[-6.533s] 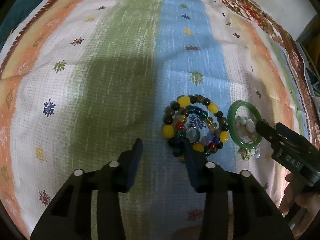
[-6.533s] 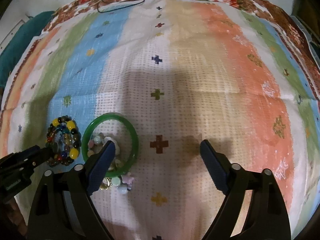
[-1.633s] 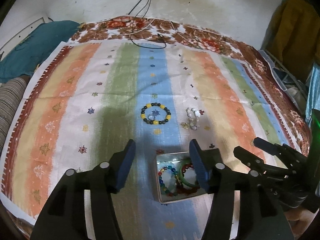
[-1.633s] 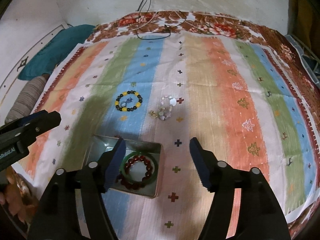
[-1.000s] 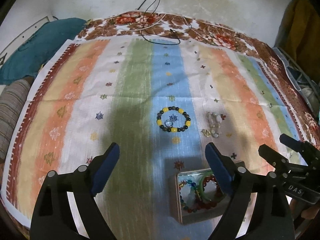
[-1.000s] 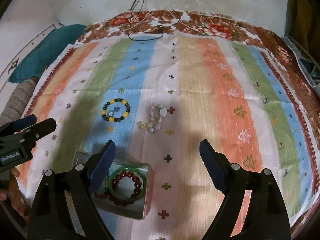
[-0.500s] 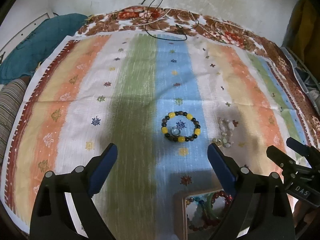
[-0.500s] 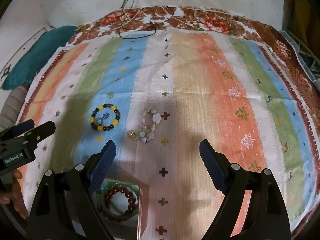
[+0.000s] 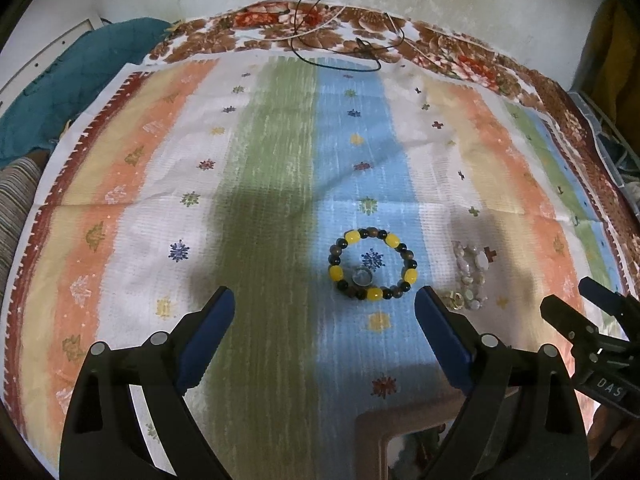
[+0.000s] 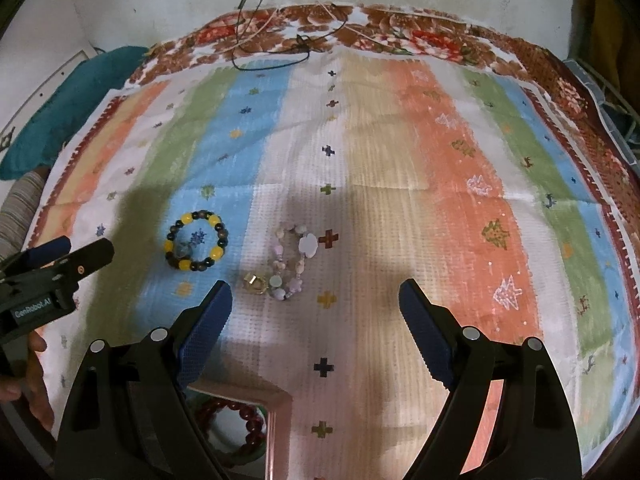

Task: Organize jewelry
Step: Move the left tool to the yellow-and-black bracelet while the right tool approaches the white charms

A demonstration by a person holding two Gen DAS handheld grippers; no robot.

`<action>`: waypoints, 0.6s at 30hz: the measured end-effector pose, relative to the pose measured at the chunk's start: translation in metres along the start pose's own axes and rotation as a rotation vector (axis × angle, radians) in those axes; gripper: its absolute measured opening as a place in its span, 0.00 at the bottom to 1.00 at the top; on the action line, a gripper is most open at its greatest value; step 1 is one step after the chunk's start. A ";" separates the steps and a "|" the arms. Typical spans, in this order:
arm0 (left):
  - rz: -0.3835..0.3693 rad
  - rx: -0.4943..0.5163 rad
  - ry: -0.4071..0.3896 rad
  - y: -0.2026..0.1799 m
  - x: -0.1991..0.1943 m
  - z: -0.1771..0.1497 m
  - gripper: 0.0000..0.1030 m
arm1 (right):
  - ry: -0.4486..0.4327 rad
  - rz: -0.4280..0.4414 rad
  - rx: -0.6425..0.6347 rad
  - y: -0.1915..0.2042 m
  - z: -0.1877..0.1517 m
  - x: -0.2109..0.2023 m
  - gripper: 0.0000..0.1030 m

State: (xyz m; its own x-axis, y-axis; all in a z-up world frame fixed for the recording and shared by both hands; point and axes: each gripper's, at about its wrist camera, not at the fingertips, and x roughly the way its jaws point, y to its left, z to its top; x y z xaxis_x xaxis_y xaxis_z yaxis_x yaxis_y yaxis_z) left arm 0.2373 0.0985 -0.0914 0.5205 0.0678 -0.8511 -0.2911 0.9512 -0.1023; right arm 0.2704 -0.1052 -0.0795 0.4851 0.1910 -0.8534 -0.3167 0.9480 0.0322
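A yellow-and-dark bead bracelet (image 9: 373, 264) lies on the blue stripe of the cloth, with a small clear bead inside its ring; it also shows in the right wrist view (image 10: 196, 246). A pale pink bead bracelet (image 9: 470, 274) with a gold ring beside it lies to its right, also in the right wrist view (image 10: 290, 266). A tin box (image 10: 276, 432) near the front edge holds a red bead bracelet (image 10: 236, 420) and a green bangle. My left gripper (image 9: 322, 340) is open and empty, just short of the yellow bracelet. My right gripper (image 10: 316, 324) is open and empty, short of the pink bracelet.
The striped cloth (image 9: 272, 184) covers a bed with a floral border at the back. Black and white cables (image 9: 336, 46) lie on the far edge. A teal cushion (image 9: 60, 96) sits at the left. Clutter stands beyond the right edge.
Both grippers have moved forward from the tin box towards the two bracelets on the cloth. The box has slid to the bottom of both views. The jaws have stayed open.
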 end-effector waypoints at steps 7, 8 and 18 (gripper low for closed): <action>-0.027 -0.030 0.031 0.006 0.017 0.004 0.87 | 0.034 0.022 0.059 -0.010 0.003 0.016 0.83; -0.027 -0.032 0.033 0.006 0.020 0.004 0.87 | 0.045 0.025 0.072 -0.012 0.004 0.020 0.83; 0.014 -0.023 0.054 0.009 0.044 0.012 0.87 | 0.071 -0.011 0.074 -0.017 0.008 0.039 0.83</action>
State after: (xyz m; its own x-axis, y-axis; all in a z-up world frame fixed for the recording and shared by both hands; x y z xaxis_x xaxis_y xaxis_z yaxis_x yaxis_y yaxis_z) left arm 0.2673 0.1137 -0.1238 0.4724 0.0637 -0.8791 -0.3163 0.9432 -0.1016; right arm 0.3011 -0.1118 -0.1092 0.4286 0.1643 -0.8884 -0.2494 0.9666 0.0584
